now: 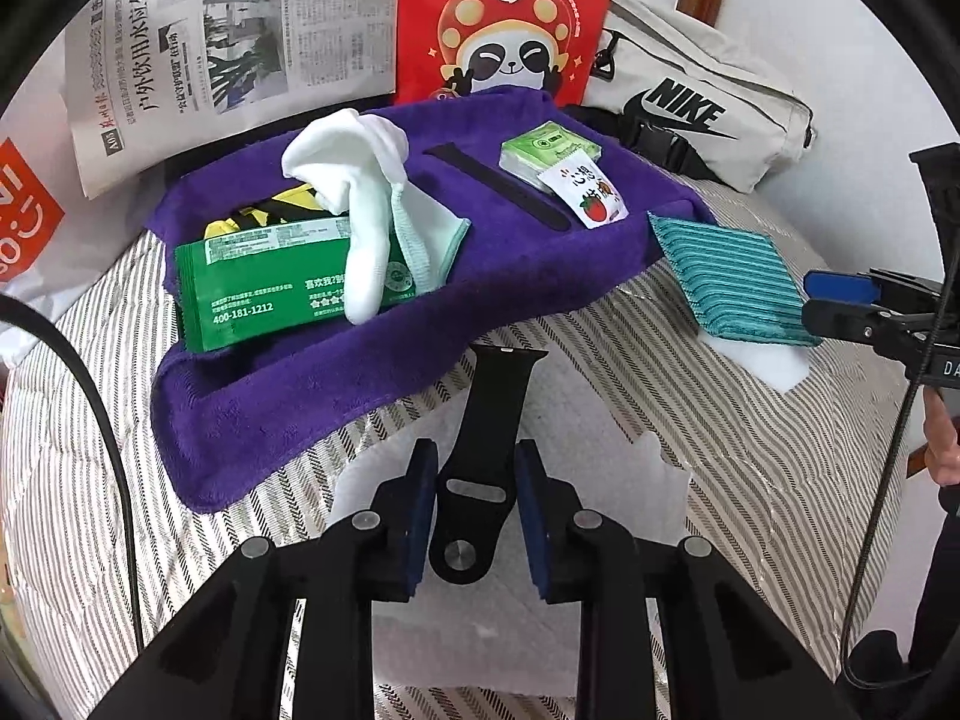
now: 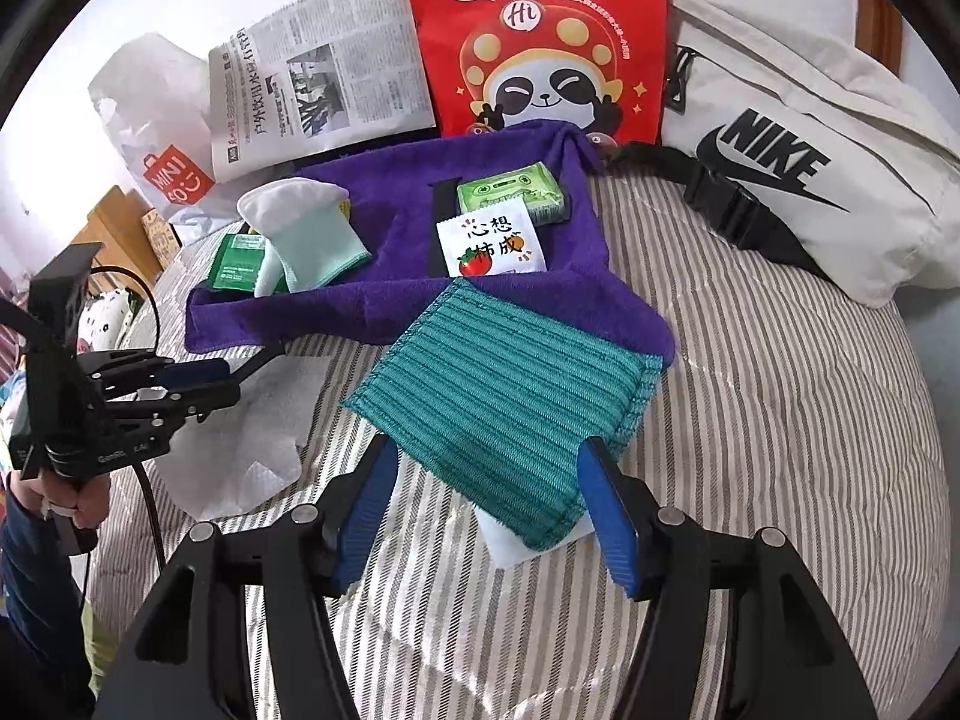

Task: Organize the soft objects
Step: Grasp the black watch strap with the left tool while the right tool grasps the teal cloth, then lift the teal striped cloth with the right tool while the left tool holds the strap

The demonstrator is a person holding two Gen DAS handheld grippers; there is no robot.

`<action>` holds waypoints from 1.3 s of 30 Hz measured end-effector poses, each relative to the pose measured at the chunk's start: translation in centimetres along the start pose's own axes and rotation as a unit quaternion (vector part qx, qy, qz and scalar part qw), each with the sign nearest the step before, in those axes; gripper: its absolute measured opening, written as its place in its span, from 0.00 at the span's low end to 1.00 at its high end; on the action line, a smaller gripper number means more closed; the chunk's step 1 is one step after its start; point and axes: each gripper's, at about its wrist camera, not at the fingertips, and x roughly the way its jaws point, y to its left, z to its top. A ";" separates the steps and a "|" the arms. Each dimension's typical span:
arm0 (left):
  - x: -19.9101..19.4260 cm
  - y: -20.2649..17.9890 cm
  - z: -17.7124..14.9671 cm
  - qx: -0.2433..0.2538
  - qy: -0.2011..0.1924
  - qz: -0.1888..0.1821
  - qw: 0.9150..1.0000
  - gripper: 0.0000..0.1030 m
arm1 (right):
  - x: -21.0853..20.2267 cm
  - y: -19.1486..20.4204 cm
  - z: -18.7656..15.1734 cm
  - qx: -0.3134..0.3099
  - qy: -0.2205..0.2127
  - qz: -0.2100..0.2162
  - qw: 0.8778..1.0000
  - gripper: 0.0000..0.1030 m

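A black watch strap (image 1: 489, 420) stands nearly upright in the lower centre of the left wrist view, narrow end pointing up toward the purple towel (image 1: 336, 372). It has an oblong slot and a round metal stud near its lower end. The left gripper (image 1: 474, 516) points steeply downward, its blue pads narrowly set on either side of the strap's lower part; whether they press on it cannot be told.

In the right wrist view, a teal ribbed cloth (image 2: 510, 408) lies flat in the centre of the frame, its upper edge overlapping the towel and its lower corner resting on a white tissue (image 2: 510, 546). The right gripper (image 2: 486, 516) also tilts steeply down, its blue fingers (image 2: 612, 516) spread wide at either side of the cloth's lower edge, not pinching it.

On the towel, upper middle of both views, lie a white sock (image 1: 360, 198), a green wipes packet (image 1: 270, 282), a second black strap (image 1: 498, 186), a green tissue pack (image 1: 549, 150) and a small white sachet (image 1: 591, 198). All sit on a striped bedspread (image 1: 750, 480).
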 end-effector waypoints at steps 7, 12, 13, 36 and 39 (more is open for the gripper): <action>0.5 0.1 -0.2 -0.015 -0.001 -0.022 1.000 0.25 | 0.5 2.9 -0.7 -0.091 0.002 -0.041 0.995 0.76; 0.6 0.7 -0.3 -0.022 0.001 -0.025 0.999 0.25 | 2.6 4.7 -1.2 -0.148 0.001 -0.098 0.984 0.77; 0.6 0.8 -0.3 -0.024 0.002 -0.026 0.999 0.25 | 3.0 4.8 -1.2 -0.155 -0.002 -0.123 0.980 0.77; 1.5 0.5 0.1 -0.031 0.011 -0.045 0.998 0.25 | 3.3 0.2 2.8 -0.035 -0.027 -0.048 0.998 0.38; 1.9 0.4 0.1 -0.027 0.010 -0.045 0.999 0.25 | 4.0 0.6 3.1 -0.046 -0.023 -0.071 0.996 0.32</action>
